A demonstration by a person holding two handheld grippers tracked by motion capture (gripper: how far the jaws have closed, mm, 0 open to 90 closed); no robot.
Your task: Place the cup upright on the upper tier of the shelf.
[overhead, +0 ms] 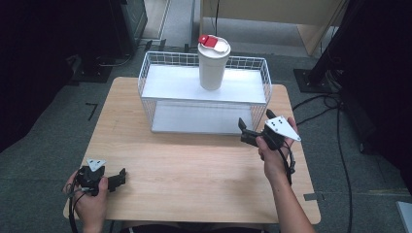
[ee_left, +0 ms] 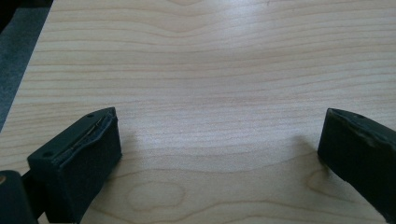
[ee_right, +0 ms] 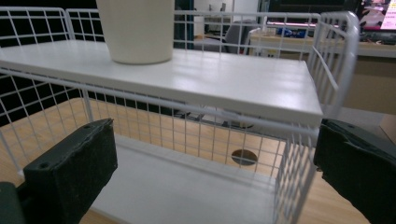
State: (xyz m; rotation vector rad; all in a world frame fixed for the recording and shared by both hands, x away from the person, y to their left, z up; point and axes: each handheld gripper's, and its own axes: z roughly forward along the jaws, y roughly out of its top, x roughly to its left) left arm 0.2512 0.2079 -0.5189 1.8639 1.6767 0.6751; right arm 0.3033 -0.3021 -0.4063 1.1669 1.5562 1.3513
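An approach step is judged: the right gripper, jaws spread and empty, is held at centre right before the wire rack. The white cup is seen at top centre, on the upper shelf. A raise would be needed next. The left gripper is rested open at lower left. The cup's top is cut off in the right gripper view

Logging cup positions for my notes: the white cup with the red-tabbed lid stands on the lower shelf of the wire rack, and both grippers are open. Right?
Not quite. The white cup stands on the upper shelf of the wire rack, as the high view shows. Both the left gripper and right gripper are open.
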